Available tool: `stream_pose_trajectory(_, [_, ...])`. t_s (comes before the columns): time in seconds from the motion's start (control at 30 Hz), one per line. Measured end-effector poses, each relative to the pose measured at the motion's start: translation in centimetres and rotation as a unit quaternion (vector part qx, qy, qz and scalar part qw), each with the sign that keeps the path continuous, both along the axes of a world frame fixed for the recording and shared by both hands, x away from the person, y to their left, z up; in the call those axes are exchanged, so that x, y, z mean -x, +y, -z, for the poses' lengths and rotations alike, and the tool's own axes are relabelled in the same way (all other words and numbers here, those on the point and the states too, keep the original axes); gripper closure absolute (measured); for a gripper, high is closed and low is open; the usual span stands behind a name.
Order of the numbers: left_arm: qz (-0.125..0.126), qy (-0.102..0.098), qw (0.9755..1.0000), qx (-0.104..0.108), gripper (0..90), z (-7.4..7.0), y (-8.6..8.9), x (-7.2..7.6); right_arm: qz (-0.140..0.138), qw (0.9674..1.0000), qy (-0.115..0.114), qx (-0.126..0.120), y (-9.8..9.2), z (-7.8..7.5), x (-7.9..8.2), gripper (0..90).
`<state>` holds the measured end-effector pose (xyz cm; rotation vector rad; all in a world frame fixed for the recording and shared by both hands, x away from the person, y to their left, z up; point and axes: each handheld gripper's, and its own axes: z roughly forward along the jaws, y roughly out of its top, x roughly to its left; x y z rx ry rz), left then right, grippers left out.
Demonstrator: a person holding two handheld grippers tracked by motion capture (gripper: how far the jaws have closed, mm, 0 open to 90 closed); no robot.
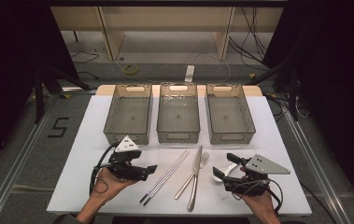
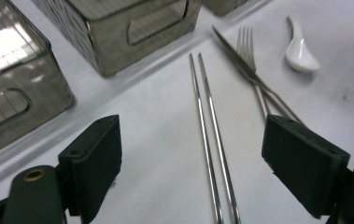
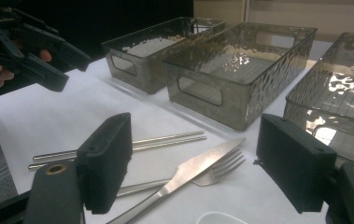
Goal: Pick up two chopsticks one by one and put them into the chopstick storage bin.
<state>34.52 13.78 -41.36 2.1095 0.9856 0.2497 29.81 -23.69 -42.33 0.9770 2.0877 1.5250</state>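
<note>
Cutlery lies loose on the white tabletop [image 1: 81, 154] between the two grippers: a pair of metal chopsticks [image 1: 164, 177] side by side, slanting from lower left to upper right; just to their right a table knife [image 1: 195, 178] and a fork [image 1: 192, 175], the knife blade crossing over the fork near its neck; further right a white ceramic spoon [image 1: 224, 170], close under the right gripper's jaws; behind the cutlery, along the far half of the tabletop, stand three smoky translucent bins with cut-out handles, a left bin [image 1: 128, 114], a middle bin [image 1: 178, 113] and a right bin [image 1: 229, 114], set in a row and just apart from each other; the left gripper [image 1: 149, 171], held in the person's left hand [image 1: 107, 181], points toward the chopsticks with its jaws spread wide and nothing between them, and in the left gripper view the chopsticks run up between the black pads; the right gripper [image 1: 224, 164], held in the right hand [image 1: 258, 200], likewise has its jaws parted and grasps nothing, with knife and fork lying ahead of it.
</note>
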Motion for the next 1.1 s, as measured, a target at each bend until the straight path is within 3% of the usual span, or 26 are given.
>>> stream_pose_trajectory(0.17, [0.01, 0.03, 0.9976, -0.062, 20.2, 0.4, -1.4, -0.9, -0.001, 1.0, 0.003, 0.005, 0.1, 0.1, -0.1, 27.7])
stream_pose_trajectory(0.27, [0.012, 0.045, 0.9953, -0.086, 22.5, 0.6, -2.0, -1.3, -0.001, 1.0, 0.006, 0.006, 0.1, 0.1, -0.1, 27.7])
stream_pose_trajectory(0.4, [0.025, 0.081, 0.9913, -0.101, 25.7, 1.1, -2.8, -1.6, -0.002, 1.0, 0.006, 0.007, 0.1, 0.1, -0.1, 27.9])
stream_pose_trajectory(0.5, [0.038, 0.101, 0.9848, -0.136, 28.8, 1.8, -3.7, -1.8, -0.004, 0.9999, 0.006, 0.008, 0.2, 0.2, -0.1, 27.9])
stream_pose_trajectory(0.6, [0.055, 0.123, 0.979, -0.153, 33.2, 2.6, -4.4, -2.1, -0.007, 0.9999, 0.005, 0.005, 0.2, 0.1, -0.1, 28.2])
stream_pose_trajectory(0.73, [0.069, 0.132, 0.9694, -0.195, 38.5, 3.4, -5.2, -2.1, -0.007, 1.0, 0.006, 0.005, 0.2, 0.1, -0.1, 28.2])
stream_pose_trajectory(0.77, [0.073, 0.135, 0.9679, -0.199, 39.7, 3.4, -5.2, -2.1, -0.007, 0.9999, 0.007, 0.004, 0.2, 0.1, -0.1, 28.2])
stream_pose_trajectory(0.9, [0.078, 0.139, 0.9669, -0.199, 46.5, 3.4, -5.4, -2.2, -0.011, 0.9999, 0.006, 0.006, 0.3, 0.1, -0.1, 28.2])
stream_pose_trajectory(1.03, [0.084, 0.144, 0.9628, -0.213, 51.1, 3.7, -5.6, -2.3, -0.012, 0.9999, 0.006, 0.008, 0.3, 0.1, -0.1, 28.2])
stream_pose_trajectory(1.1, [0.087, 0.145, 0.962, -0.214, 53.0, 3.9, -5.8, -2.3, -0.012, 0.9999, 0.006, 0.007, 0.3, 0.1, -0.1, 28.2])
